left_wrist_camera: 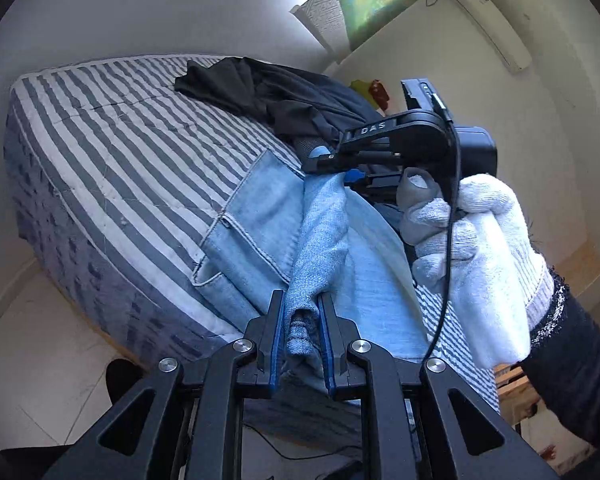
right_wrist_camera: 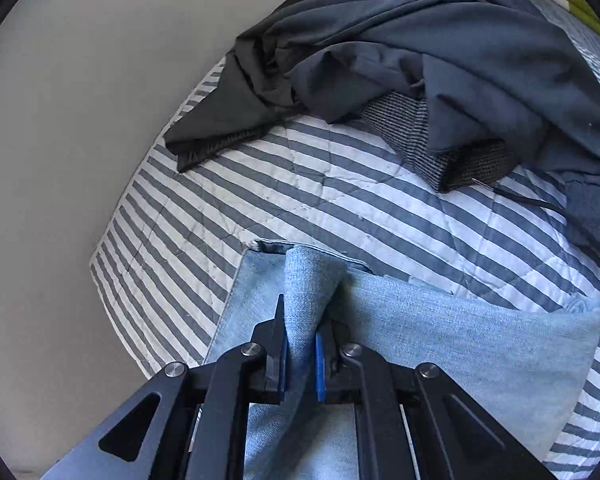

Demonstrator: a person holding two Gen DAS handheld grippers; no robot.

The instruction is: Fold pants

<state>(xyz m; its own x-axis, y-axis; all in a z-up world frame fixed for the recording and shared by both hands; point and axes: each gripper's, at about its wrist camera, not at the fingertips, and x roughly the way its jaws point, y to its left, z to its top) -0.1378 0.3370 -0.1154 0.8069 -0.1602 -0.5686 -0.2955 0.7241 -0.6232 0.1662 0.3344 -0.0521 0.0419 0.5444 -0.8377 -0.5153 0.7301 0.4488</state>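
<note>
Light blue jeans (left_wrist_camera: 256, 236) lie on a bed with a blue-and-white striped quilt (left_wrist_camera: 112, 128). My left gripper (left_wrist_camera: 302, 304) is shut on a bunched fold of the denim near the bed's edge. In the left wrist view a white-gloved hand (left_wrist_camera: 476, 256) holds my right gripper (left_wrist_camera: 320, 162), which pinches the far end of the same raised fold. From the right wrist view, the right gripper (right_wrist_camera: 302, 320) is shut on a peaked ridge of the jeans (right_wrist_camera: 460, 344), with the rest of the denim spread flat to the right.
A pile of dark clothes (right_wrist_camera: 420, 48) with ribbed grey cuffs (right_wrist_camera: 432, 148) sits at the far side of the bed. A grey wall (right_wrist_camera: 80, 100) borders the bed. White floor tiles (left_wrist_camera: 40, 340) lie below the mattress edge. An air conditioner (left_wrist_camera: 496, 24) hangs high on the wall.
</note>
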